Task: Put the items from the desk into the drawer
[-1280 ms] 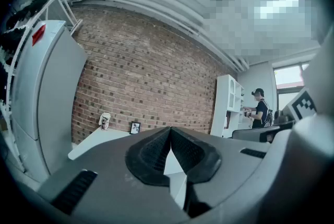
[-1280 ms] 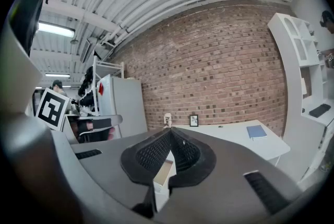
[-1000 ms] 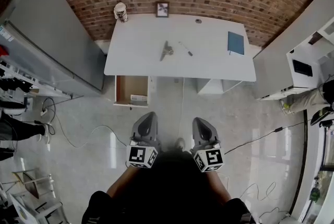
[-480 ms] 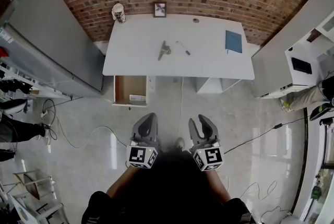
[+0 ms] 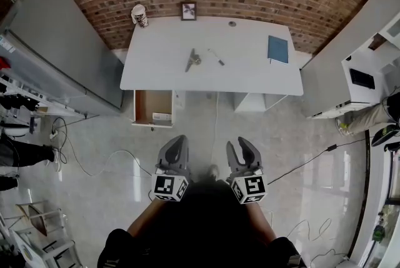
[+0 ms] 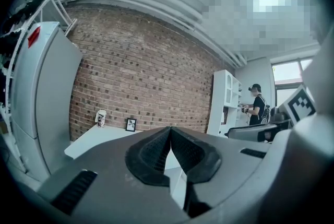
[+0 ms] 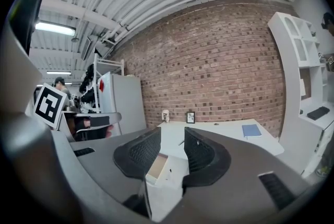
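Standing well short of the desk (image 5: 250, 76), at frame bottom: left gripper (image 5: 179, 140) pressed together; right gripper (image 5: 239, 145) just spread, nothing between, likely readied for a first pick. Awaiting collection mid-desk: grey tool (image 5: 192, 60), pen (image 5: 216, 58); blue notebook (image 5: 278, 49) upper right. Drawer (image 5: 153, 107) pulled open under the desk's left end, ready to receive.

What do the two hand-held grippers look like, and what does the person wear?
Both the left gripper and the right gripper have grey, rounded plastic bodies with black ribbed pads. Each carries a white cube with black square markers. The person wears a dark top.
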